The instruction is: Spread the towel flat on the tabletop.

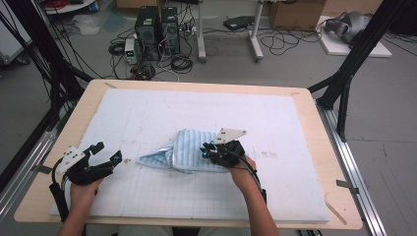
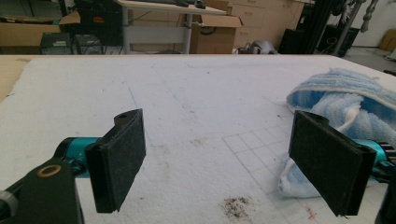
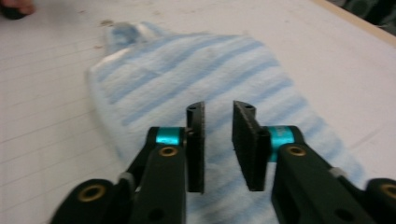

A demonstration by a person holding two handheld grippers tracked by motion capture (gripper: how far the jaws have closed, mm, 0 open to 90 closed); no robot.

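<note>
A blue and white striped towel (image 1: 186,153) lies bunched near the middle of the white foam mat (image 1: 196,108). My right gripper (image 1: 205,150) hovers at the towel's right end, its jaws pointing left over it. In the right gripper view the towel (image 3: 187,70) spreads under the right gripper (image 3: 218,140), whose pads stand a narrow gap apart with nothing pinched between them. My left gripper (image 1: 109,151) rests at the mat's left side, open wide and empty. In the left gripper view the left gripper (image 2: 224,161) frames bare mat, with the towel (image 2: 341,98) beyond its right pad.
The mat covers most of a wooden table (image 1: 314,128). A brown stain (image 2: 237,206) marks the mat near the left gripper. Black frame legs (image 1: 351,64) stand at the table's far corners. Computers and cables (image 1: 157,34) sit on the floor behind.
</note>
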